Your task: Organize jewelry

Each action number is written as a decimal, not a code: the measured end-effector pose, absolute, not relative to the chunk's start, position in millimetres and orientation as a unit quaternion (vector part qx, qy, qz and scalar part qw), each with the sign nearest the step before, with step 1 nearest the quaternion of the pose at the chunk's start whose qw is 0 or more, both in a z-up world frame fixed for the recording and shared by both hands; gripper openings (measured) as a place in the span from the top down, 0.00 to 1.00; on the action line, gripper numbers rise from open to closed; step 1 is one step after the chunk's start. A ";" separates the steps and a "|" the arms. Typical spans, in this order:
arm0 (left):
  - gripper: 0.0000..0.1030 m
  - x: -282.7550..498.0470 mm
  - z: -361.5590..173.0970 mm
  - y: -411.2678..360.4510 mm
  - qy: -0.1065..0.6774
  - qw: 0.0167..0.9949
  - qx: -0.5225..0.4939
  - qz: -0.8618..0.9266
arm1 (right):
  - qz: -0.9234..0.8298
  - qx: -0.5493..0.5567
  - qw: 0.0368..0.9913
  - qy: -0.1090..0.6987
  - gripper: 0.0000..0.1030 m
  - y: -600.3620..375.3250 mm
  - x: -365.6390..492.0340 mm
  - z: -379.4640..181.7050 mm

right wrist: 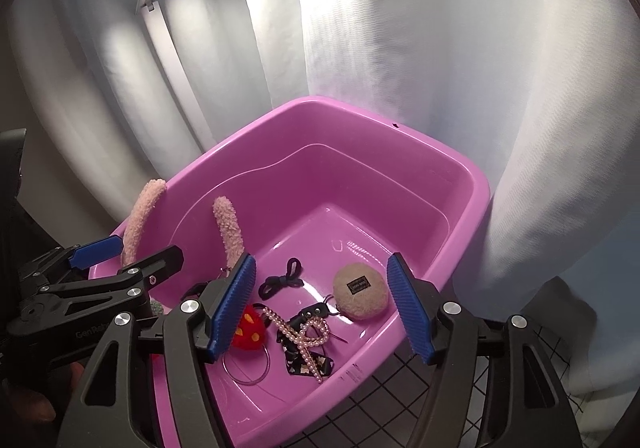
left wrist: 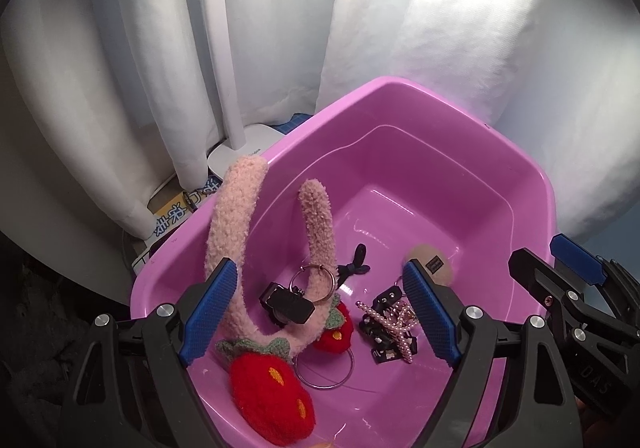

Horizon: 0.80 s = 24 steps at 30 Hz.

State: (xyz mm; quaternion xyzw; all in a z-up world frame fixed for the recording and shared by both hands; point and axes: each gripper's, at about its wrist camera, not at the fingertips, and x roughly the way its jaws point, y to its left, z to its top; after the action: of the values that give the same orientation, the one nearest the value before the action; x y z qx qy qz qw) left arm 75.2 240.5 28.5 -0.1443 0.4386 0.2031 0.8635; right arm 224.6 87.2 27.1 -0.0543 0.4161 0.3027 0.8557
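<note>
Although nothing is gripped at present, both grippers hang over the near rim of the pink tub (left wrist: 500,152), where all the jewelry lies. The left gripper (left wrist: 320,308) stands wide apart and empty above the plush headband (left wrist: 320,236), whose two fuzzy ends rise upright, one against the left wall and one free inside the tub. Its two red strawberries (left wrist: 268,396) lie on the tub floor at the near side. The right gripper (right wrist: 320,308) is likewise spread and empty, pointed down over the pearl clip (right wrist: 304,336), which rests on a dark patterned clip.

Handling, as judged: the headband looks light, soft on the surface and springy beneath; the arch near a strawberry offers the best hold, since the plush should not slip. The pearl clip appears small, hard and slick, and lies tangled with a metal ring (right wrist: 248,364); a pinch across its crossed middle seems safest. The beige puff (right wrist: 360,296) looks soft and easy to squeeze anywhere. The dark cord bow (right wrist: 280,280) is limp and thin, lying flat, so it would need a low, precise pinch. A black camera charm (left wrist: 286,306) on a ring rests against the headband and may drag along with it.
</note>
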 end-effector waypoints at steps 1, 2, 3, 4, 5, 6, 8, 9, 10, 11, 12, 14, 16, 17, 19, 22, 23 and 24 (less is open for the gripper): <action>0.19 75.2 28.8 240.7 0.439 0.864 -0.145 0.202 | 0.303 -0.055 0.856 0.416 0.37 87.0 224.4 27.2; 0.19 75.7 28.9 241.5 0.439 0.864 -0.145 0.201 | 0.303 -0.055 0.855 0.416 0.37 86.9 224.3 27.3; 0.19 75.6 29.0 241.3 0.439 0.863 -0.146 0.200 | 0.304 -0.055 0.855 0.416 0.37 86.1 224.3 27.6; 0.19 75.3 29.1 241.0 0.440 0.864 -0.147 0.199 | 0.304 -0.055 0.856 0.416 0.37 85.9 224.2 27.9; 0.19 75.2 29.2 240.9 0.440 0.864 -0.147 0.198 | 0.304 -0.055 0.856 0.415 0.37 85.7 223.8 28.1; 0.19 75.1 29.4 240.8 0.440 0.864 -0.146 0.198 | 0.304 -0.056 0.856 0.414 0.37 85.6 223.5 28.5; 0.19 74.4 29.8 239.6 0.439 0.864 -0.146 0.198 | 0.305 -0.057 0.856 0.413 0.37 85.5 223.0 29.3; 0.19 74.0 30.1 238.9 0.439 0.864 -0.146 0.199 | 0.305 -0.056 0.856 0.413 0.37 85.5 222.9 29.5; 0.19 74.0 30.4 238.7 0.439 0.864 -0.146 0.200 | 0.305 -0.056 0.856 0.414 0.37 85.7 222.8 29.8; 0.19 73.7 30.5 238.6 0.439 0.864 -0.147 0.200 | 0.305 -0.057 0.856 0.413 0.37 85.9 222.4 30.4; 0.19 73.7 30.7 238.8 0.439 0.864 -0.148 0.200 | 0.306 -0.058 0.856 0.412 0.37 86.1 221.8 31.0; 0.19 73.8 31.1 239.6 0.439 0.863 -0.149 0.200 | 0.307 -0.060 0.856 0.411 0.37 86.5 221.2 32.1; 0.19 73.2 31.8 239.6 0.437 0.864 -0.150 0.199 | 0.309 -0.062 0.856 0.410 0.37 86.5 220.4 32.6; 0.19 72.8 32.4 239.4 0.436 0.865 -0.150 0.199 | 0.309 -0.063 0.856 0.409 0.37 86.6 220.1 32.9; 0.19 72.5 33.0 238.9 0.435 0.865 -0.149 0.199 | 0.311 -0.064 0.856 0.409 0.37 86.1 219.5 32.9; 0.19 70.8 34.7 237.9 0.429 0.869 -0.145 0.198 | 0.311 -0.062 0.855 0.409 0.37 85.1 219.8 32.2; 0.19 70.7 35.2 237.9 0.428 0.870 -0.144 0.196 | 0.311 -0.062 0.855 0.409 0.37 85.1 219.7 32.1; 0.19 70.4 35.7 237.9 0.427 0.871 -0.145 0.196 | 0.311 -0.062 0.856 0.409 0.37 85.1 219.6 32.3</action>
State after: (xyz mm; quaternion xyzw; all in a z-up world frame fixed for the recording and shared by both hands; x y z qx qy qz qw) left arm 70.4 237.9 35.7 -0.1446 0.4271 0.1956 0.8709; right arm 219.6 85.1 32.3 -0.0625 0.4087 0.3111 0.8557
